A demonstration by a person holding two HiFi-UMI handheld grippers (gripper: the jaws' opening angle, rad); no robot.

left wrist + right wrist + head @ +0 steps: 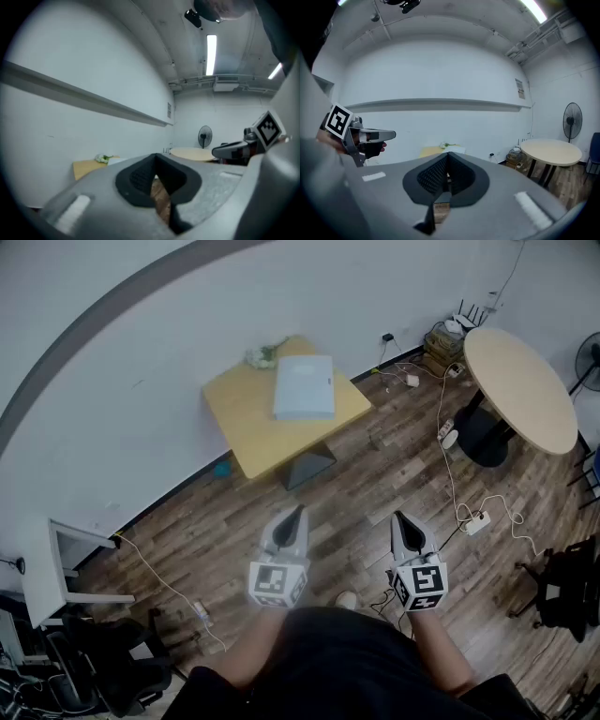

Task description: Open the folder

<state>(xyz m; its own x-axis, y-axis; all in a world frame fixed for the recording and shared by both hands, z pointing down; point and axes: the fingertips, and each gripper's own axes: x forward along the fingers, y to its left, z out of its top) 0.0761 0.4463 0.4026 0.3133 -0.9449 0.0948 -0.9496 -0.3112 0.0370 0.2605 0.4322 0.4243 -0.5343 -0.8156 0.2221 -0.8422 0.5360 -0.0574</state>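
Left tongs (297,514), right tongs (399,518) clenched empty (table (242,415) well ahead); folder (305,387) near far edge.

folder (304,387) on square table (246,427), left of round table (534,399)

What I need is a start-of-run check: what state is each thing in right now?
folder: closed, lying flat on the square table.
left gripper: shut, empty, held over the floor, short of the table.
right gripper: shut, empty, held over the floor.
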